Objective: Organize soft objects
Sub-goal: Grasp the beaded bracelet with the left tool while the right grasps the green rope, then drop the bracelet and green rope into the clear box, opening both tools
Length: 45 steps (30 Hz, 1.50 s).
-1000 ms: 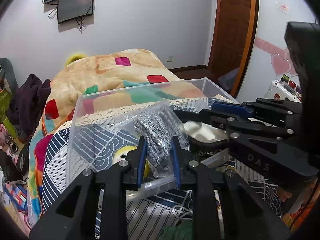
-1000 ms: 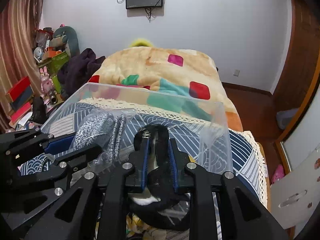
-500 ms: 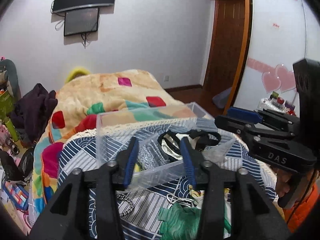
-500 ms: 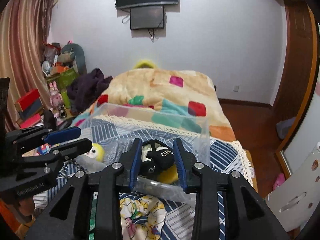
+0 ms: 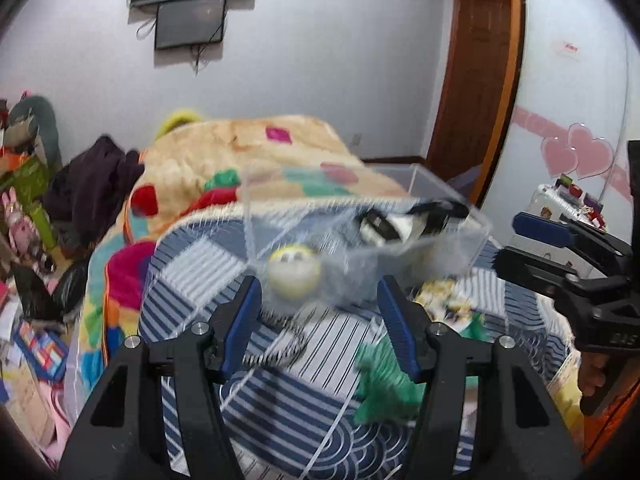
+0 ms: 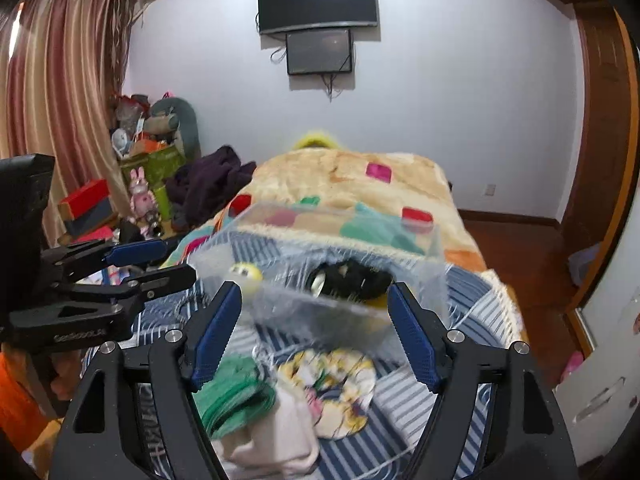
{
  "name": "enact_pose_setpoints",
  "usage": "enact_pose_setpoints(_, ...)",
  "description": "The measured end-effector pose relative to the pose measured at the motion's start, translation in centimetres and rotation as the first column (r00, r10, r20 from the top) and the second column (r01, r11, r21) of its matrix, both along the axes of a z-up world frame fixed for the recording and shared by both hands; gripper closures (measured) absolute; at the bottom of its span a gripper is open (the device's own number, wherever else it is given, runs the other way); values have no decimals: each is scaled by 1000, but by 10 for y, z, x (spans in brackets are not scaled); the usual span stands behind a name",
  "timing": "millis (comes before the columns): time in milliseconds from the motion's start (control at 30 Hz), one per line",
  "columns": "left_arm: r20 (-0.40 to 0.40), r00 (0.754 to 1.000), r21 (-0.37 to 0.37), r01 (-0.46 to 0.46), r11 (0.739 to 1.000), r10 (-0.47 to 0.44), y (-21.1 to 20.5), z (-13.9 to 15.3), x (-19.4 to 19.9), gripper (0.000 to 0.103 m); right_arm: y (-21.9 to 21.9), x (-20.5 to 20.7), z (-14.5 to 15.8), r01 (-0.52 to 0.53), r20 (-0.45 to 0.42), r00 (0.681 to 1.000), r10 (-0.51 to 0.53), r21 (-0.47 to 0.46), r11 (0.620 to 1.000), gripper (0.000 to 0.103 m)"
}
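Pale walls, wall-mounted television [image 6: 317,0], striped curtain [image 6: 52,92], wooden door [image 5: 476,68], blanket-covered bed [image 6: 352,184].

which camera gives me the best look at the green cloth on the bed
The right wrist view. There the green cloth lies folded between the open fingers of the right gripper, and its ribbed weave shows. In the left wrist view the cloth is smeared by motion blur and partly hidden behind a finger of the left gripper.

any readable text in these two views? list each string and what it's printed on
None reads cleanly.
Embossed lettering on the left gripper body: blurred, unreadable.
Lettering on the right gripper body: too blurred.
Red sign on the wall: too small.
Print on the black item in the clear box: blurred.
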<state>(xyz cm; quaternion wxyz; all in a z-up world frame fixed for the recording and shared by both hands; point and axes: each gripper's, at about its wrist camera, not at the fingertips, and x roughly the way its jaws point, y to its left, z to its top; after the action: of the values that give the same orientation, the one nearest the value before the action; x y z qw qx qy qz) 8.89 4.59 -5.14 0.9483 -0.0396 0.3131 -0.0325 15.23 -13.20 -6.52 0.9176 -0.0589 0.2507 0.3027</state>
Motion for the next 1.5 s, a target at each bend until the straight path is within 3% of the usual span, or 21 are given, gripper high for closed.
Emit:
enact_pose_setpoints(333, -139, 986, 9, -86, 996, 87, 21, -55, 0, 43, 6, -14, -33, -51, -109, 993, 51, 6, 999, 30)
enact_pose_setpoints(500, -149, 982, 10, -113, 994, 113, 27, -63, 5, 35, 10, -18, -44, -87, -144, 986, 88, 9, 996, 30)
enact_pose_setpoints(667, -163, 982, 13, -95, 995, 96, 23, -63, 13, 33, 18, -22, -54, -113, -160, 981, 109, -17, 993, 31)
enact_pose_setpoints(767, -166, 982, -2, -94, 996, 92, 22, -64, 17, 34, 19, -24, -56, -119, -160, 980, 114, -21, 993, 43)
enact_pose_setpoints(933, -155, 984, -17, -93, 996, 89, 23, -65, 16, 52, 16, -24, -54, -107, -150, 983, 104, -17, 994, 63)
enact_pose_setpoints(1000, -153, 985, -19, -90, 996, 86, 22, -65, 16, 69, 13, -23, -54, -98, -142, 985, 95, -12, 995, 68)
enact_pose_setpoints(1100, -148, 986, -28, -87, 996, 82, 22, -65, 14, 80, 9, -23, -51, -94, -136, 986, 93, -3, 996, 78)
enact_pose_setpoints(1200, -140, 987, -34, -79, 996, 73, 21, -64, 10, 85, 3, -25, -46, -76, -113, 991, 77, 13, 997, 83)
enact_pose_setpoints(1500, -68, 996, -16, -51, 999, 50, 9, -40, -13, 86, -18, -24, -28, -23, -70, 997, 29, 78, 997, 91)
